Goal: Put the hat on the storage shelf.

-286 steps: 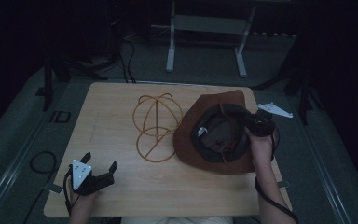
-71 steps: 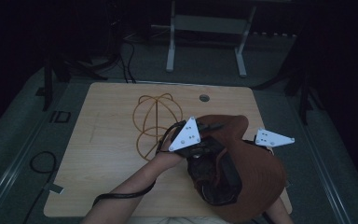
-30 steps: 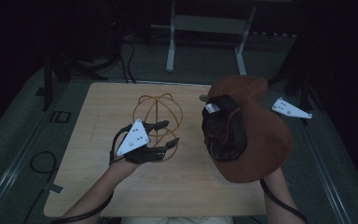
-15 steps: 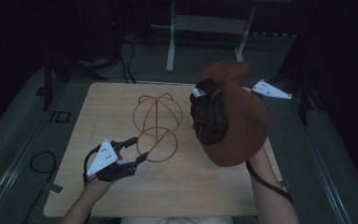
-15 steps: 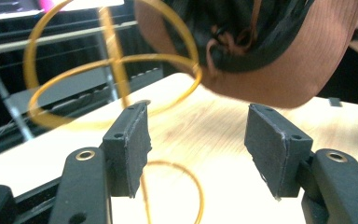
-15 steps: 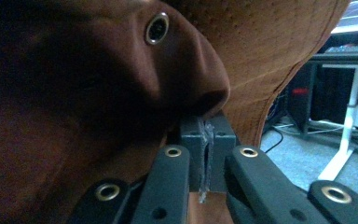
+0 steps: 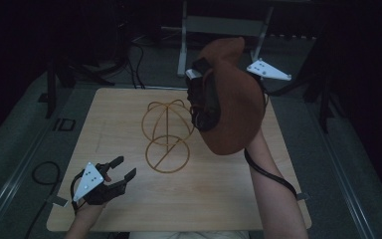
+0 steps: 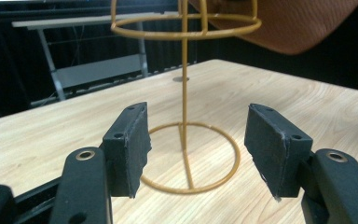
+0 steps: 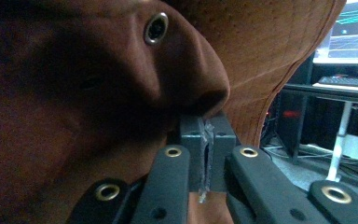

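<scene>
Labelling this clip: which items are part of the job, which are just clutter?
In play:
hat, held up by the right hand-held gripper
wire stand
left hand-held gripper, open, apart from the stand

Lying about:
cable on the floor
desk frame behind the table

A pale wooden table (image 7: 129, 119); a gold wire hat stand (image 7: 166, 137) stands upright near its middle.

The wire hat stand (image 7: 166, 133) stands mid-table (image 7: 229, 199), the one obstacle on the wood. The brown hat (image 7: 234, 99) hangs in the air at its 3 o'clock, crowding that side. From 6 round to 11 o'clock the tabletop lies open.
</scene>
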`<state>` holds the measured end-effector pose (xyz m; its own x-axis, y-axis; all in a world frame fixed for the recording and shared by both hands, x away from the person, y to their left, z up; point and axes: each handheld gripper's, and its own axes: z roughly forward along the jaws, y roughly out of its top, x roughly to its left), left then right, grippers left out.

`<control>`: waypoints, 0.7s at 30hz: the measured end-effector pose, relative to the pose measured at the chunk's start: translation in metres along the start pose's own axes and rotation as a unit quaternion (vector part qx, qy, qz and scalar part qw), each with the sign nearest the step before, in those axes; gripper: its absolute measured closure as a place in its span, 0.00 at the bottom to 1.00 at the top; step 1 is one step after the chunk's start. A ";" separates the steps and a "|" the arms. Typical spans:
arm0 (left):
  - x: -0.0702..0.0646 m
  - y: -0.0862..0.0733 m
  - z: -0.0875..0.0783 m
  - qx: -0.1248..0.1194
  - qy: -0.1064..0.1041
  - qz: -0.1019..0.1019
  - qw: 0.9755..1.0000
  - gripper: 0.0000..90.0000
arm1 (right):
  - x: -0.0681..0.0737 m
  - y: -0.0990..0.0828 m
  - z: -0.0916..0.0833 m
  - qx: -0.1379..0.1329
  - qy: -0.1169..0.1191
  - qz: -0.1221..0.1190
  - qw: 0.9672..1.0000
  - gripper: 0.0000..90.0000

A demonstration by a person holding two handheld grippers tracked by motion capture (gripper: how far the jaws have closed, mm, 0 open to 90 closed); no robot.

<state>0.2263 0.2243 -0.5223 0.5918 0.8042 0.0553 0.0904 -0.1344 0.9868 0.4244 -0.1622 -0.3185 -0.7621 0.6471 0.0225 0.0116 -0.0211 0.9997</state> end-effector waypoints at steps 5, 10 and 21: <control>0.003 -0.006 -0.002 0.000 0.005 -0.007 1.000 0.45 | 0.026 -0.009 0.034 0.014 0.036 0.012 0.999 0.98; 0.006 -0.007 -0.004 -0.004 0.012 -0.013 1.000 0.45 | 0.043 -0.018 0.052 0.034 0.071 0.014 0.997 0.98; 0.010 -0.011 -0.004 -0.005 0.019 -0.022 1.000 0.45 | 0.073 -0.039 0.081 0.104 0.101 -0.019 0.989 0.96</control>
<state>0.2277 0.2364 -0.5324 0.5557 0.8312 0.0173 0.1081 -0.0928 0.9898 0.4204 -0.0524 -0.3551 -0.8780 0.4786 0.0030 0.0972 0.1720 0.9803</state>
